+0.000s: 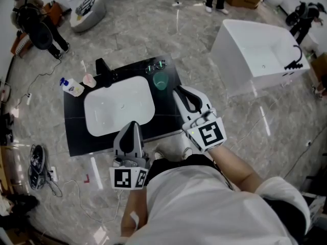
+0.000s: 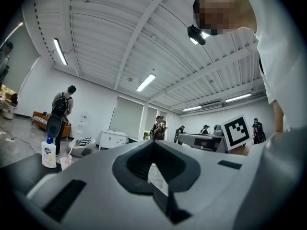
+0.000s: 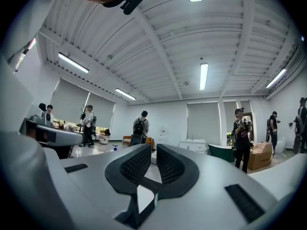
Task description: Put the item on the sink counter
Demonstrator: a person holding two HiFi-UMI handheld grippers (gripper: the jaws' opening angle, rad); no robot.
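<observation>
Both left gripper (image 1: 134, 124) and right gripper (image 1: 178, 89) have fingers pressed together, empty, green cup (image 1: 160, 81) near the right.

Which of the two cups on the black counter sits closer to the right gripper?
The green cup, just ahead of the right gripper; the pink cup stands across the basin, by the bottle.

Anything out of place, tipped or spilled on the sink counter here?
Nothing stands out: the bottle, pink cup and green cup stand upright on the sink counter, and no spill or damage shows.
</observation>
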